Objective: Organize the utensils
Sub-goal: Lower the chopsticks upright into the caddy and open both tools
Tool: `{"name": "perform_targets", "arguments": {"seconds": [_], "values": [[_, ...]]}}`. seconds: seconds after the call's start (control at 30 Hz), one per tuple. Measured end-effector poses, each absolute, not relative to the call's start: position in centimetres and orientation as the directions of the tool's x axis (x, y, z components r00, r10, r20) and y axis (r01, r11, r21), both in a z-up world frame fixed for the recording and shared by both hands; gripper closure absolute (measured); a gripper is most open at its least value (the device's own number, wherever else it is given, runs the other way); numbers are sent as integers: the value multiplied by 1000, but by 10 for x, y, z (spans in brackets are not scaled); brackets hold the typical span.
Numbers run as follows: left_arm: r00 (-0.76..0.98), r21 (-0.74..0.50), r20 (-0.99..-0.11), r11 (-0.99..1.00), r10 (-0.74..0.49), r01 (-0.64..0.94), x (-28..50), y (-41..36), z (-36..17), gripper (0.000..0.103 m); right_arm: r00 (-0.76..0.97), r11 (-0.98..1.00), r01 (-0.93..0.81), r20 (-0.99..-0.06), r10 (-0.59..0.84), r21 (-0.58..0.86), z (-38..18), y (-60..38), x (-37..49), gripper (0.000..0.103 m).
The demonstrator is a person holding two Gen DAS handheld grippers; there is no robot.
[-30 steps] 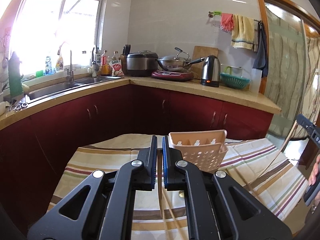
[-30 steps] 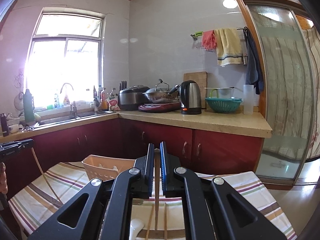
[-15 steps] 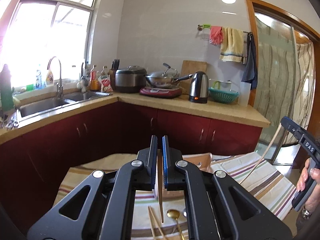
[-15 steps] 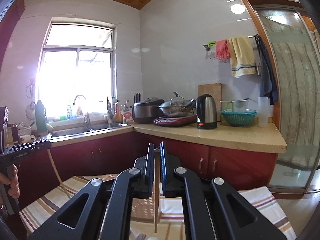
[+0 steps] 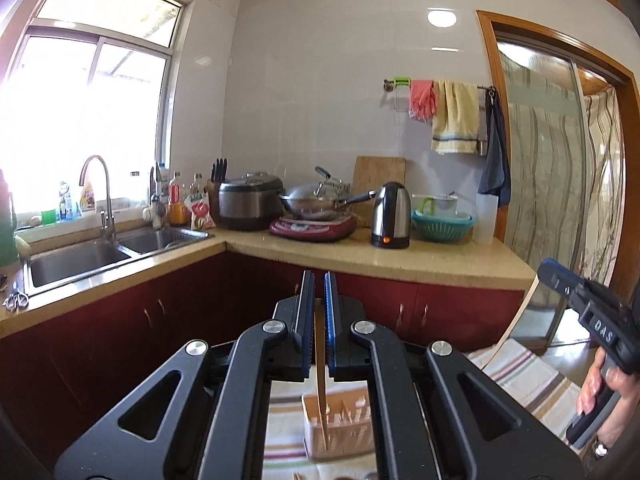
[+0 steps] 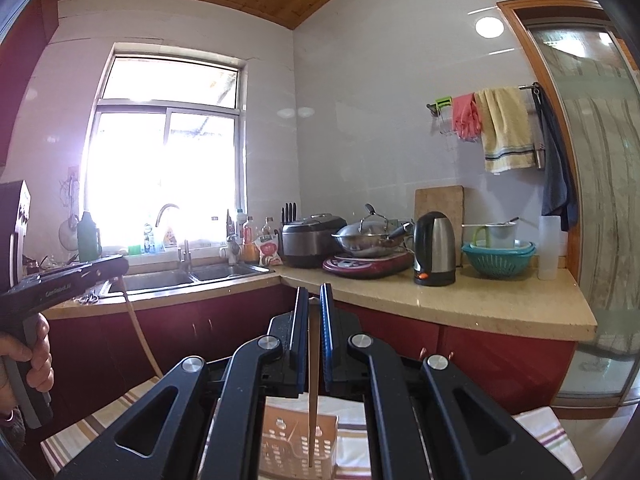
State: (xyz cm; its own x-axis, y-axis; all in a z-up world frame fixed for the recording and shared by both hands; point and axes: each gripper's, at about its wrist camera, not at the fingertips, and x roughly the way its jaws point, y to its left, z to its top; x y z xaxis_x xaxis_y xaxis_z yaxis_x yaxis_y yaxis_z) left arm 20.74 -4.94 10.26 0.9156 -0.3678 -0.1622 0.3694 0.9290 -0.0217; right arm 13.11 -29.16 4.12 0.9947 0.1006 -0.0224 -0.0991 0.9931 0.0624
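Left gripper clamps one chopstick; right gripper clamps another. Both hang tip-down above basket. Step: insertion. Next: lower straight, tips inside rim, then release.

A pale wooden chopstick hangs upright, its tip over the perforated beige basket; another chopstick hangs likewise.

Peach perforated basket, tan chopstick, striped tablecloth, maroon cabinets.
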Motion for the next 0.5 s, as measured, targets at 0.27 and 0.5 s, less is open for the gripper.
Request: {"name": "perform_targets", "arguments": {"seconds": [0.27,0.5], "values": [[926,-50,-135,936,-353,349,243,-60,108,97,993,991,-111,-32,114,79,37,-290,160,96],[910,-60,-226,937,-348,343,281,-73,75,97,987,988,-113,-100,124,103,16,-291,188,96]]}}
